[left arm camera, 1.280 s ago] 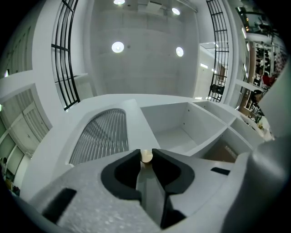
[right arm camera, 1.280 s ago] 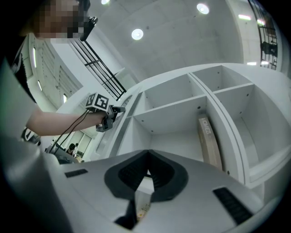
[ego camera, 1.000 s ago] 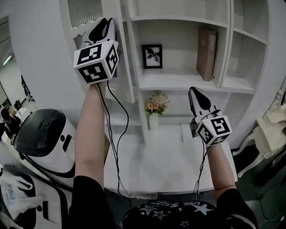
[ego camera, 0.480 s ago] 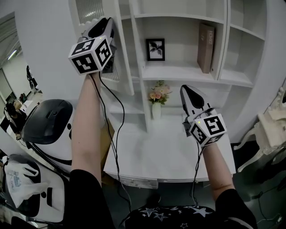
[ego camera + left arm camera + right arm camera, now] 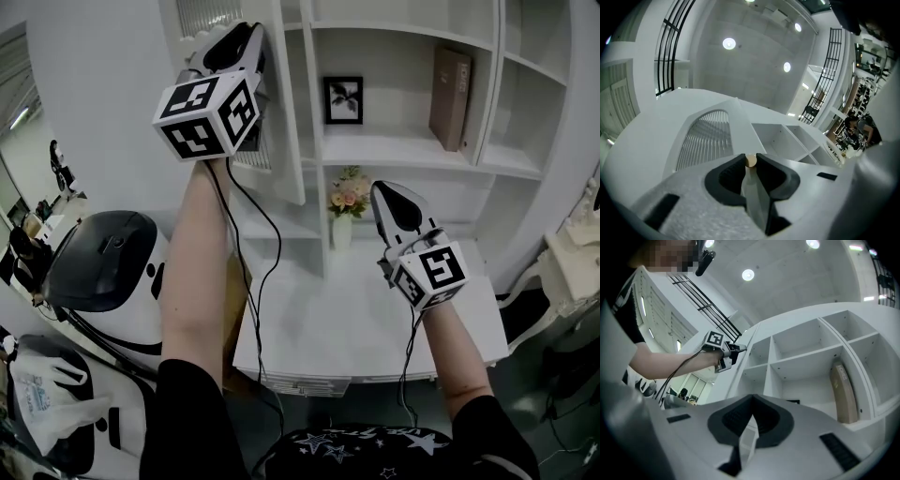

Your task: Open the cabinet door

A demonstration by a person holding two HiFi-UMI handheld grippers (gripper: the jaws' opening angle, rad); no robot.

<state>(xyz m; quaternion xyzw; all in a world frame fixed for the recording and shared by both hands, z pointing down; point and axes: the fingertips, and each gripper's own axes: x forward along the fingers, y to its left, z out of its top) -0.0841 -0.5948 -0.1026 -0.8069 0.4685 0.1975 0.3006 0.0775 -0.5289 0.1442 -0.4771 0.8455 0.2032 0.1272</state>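
Observation:
The white cabinet door (image 5: 284, 141), with an arched slatted panel (image 5: 705, 138), stands swung out from the shelf unit. My left gripper (image 5: 242, 42) is raised against the door's edge. In the left gripper view its jaws (image 5: 750, 158) are shut on the door's small tan knob (image 5: 750, 162). The head view hides the knob behind the gripper. My right gripper (image 5: 386, 195) hangs lower, in front of the shelves, above the desk; its jaws (image 5: 751, 414) are shut with nothing between them. From the right gripper view I see the left gripper (image 5: 723, 352) at the door's edge (image 5: 739, 363).
The open shelves hold a framed picture (image 5: 344, 99), a brown book (image 5: 450, 98) and a vase of flowers (image 5: 345, 202). A white desk top (image 5: 328, 328) lies below. A white and black machine (image 5: 103, 272) stands at the left, a white chair (image 5: 572, 262) at the right.
My right gripper has drifted left across the shelf front. The left gripper has shifted a little, still on the knob. The whole view has slid rightwards.

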